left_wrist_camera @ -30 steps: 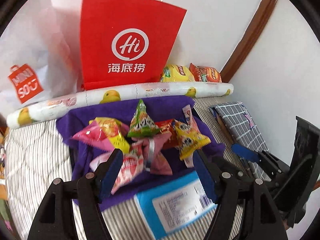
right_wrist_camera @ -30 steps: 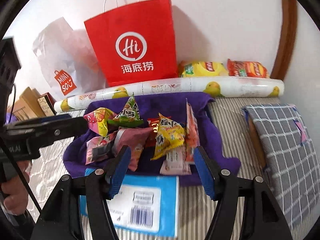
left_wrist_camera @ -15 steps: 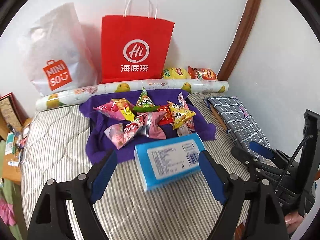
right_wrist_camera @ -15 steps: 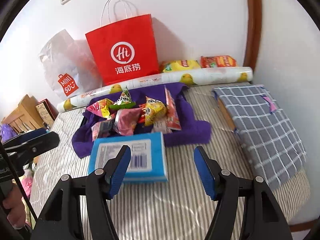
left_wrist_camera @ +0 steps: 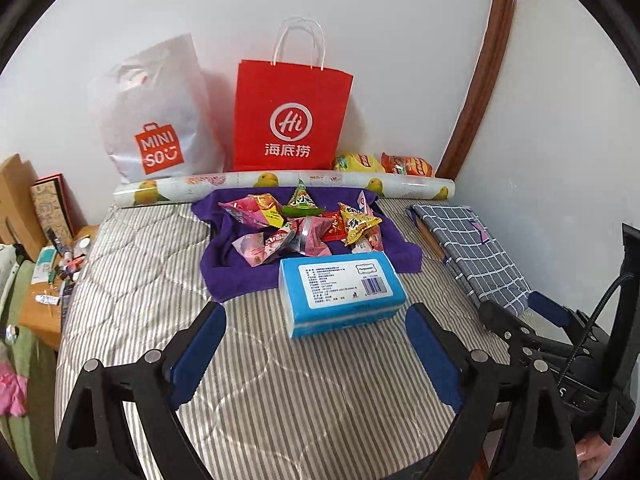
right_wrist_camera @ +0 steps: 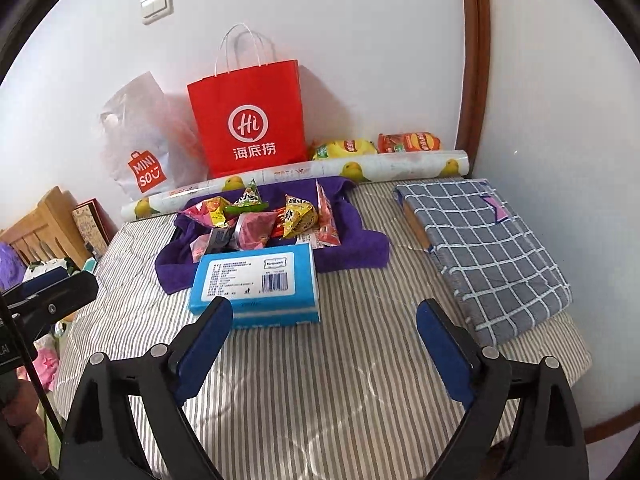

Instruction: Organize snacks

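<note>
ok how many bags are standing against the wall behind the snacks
2. The red paper bag stands upright at the wall behind the purple cloth. The white plastic bag leans beside it, to its left in both views. Others may be hidden behind them.

Both wrist views look forward and down over the striped mattress (left_wrist_camera: 280,400) toward the wall, well back from the blue tissue pack (left_wrist_camera: 340,292). Left view: pack centred between its fingers, seen from slightly left. Right view: pack (right_wrist_camera: 256,284) sits left of centre, behind its left finger. Shared: the pack, purple cloth (right_wrist_camera: 352,252) behind it, red bag (left_wrist_camera: 292,116) beyond.
</note>
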Available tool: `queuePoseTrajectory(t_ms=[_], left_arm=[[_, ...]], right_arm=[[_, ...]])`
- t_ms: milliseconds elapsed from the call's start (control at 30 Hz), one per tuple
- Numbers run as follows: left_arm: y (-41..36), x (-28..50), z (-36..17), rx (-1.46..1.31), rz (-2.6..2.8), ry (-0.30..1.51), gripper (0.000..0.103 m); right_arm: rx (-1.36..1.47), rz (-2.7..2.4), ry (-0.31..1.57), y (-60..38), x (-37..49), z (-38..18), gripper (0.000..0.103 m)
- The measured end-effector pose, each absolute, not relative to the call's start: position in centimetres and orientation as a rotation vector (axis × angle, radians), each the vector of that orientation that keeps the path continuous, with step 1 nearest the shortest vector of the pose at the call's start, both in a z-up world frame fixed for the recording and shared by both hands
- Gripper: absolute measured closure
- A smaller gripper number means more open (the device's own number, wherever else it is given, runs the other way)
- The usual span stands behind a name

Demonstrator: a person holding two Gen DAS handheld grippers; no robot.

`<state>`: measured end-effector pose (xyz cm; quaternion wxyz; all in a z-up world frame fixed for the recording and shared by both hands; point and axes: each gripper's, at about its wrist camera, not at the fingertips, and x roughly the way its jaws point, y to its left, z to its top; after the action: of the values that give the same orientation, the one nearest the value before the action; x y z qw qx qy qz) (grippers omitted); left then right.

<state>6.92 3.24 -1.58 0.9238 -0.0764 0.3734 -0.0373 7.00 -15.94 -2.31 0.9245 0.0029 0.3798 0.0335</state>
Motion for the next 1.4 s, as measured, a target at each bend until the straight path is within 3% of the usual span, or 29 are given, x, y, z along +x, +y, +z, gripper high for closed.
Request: queuePoseTrajectory(t_ms=[133, 1400], left_arm=[[2.5, 5.4, -1.4, -0.146, -0.079, 0.756, 0.012], [1.5, 2.8, -0.4, -0.096, -0.052, 0.713, 0.011]], right_arm=[[0.013, 0.062, 0.765, -16.1, 5.5, -2.0, 0.002], [0.020, 0.029, 0.722, -17.1, 1.5, -1.0, 0.002]])
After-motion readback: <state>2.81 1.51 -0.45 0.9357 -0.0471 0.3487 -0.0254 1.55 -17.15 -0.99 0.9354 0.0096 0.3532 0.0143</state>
